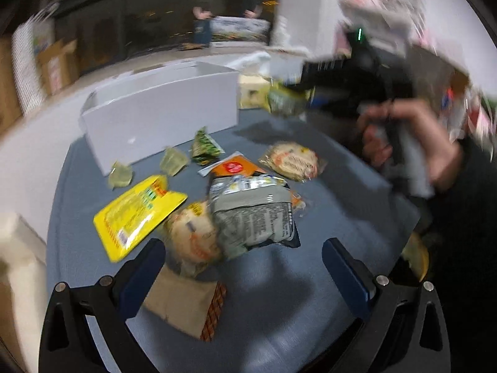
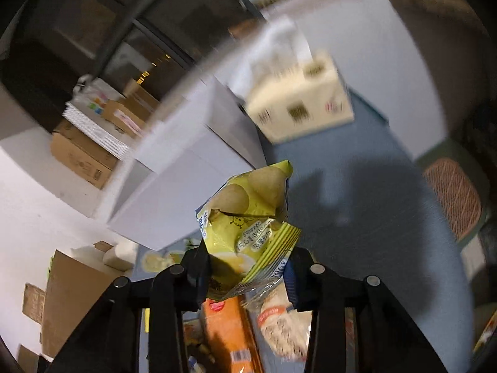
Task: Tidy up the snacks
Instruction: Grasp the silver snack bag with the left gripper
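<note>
Rough count on the blue mat (image 1: 326, 223): one white box (image 1: 161, 115), one yellow packet (image 1: 136, 214), one grey bag (image 1: 251, 214), one orange packet (image 1: 233, 168), one brown packet (image 1: 183, 304), two small pale green wrapped sweets (image 1: 120, 175), one dark green triangular pack (image 1: 205, 147). Round cracker packs (image 1: 292, 160): two for sure. One yellow-green chip bag (image 2: 248, 233) is up in the air, plus one tissue box (image 2: 298, 102).
</note>
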The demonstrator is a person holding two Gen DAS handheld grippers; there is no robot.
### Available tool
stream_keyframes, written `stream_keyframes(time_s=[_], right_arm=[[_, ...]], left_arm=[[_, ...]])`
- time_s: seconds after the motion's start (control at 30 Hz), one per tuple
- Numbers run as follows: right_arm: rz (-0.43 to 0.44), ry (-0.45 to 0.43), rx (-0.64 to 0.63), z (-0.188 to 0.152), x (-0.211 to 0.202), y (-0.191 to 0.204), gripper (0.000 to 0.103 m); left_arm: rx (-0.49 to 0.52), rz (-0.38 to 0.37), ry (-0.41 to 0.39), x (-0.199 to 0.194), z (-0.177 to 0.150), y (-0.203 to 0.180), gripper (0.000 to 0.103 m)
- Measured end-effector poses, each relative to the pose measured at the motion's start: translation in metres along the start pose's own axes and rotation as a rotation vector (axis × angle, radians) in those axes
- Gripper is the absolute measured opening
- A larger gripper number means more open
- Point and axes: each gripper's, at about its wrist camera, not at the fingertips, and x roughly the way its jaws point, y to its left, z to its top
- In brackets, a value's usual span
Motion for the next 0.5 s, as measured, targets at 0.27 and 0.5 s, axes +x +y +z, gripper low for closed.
stream_keyframes(time_s=[0.27,0.5], right_arm=[[0.010,-0.100,-0.104,-0.030,-0.093,0.012,0.042],[-0.007,-0.130,-0.120,-0.063,-0.123,0.001,0.042]], left_arm=[[0.219,0.093,0.076,0.046,0.020,-0.043,0.103],[0.255,0.138,0.138,0.075,0.026,-0.037,0.087]])
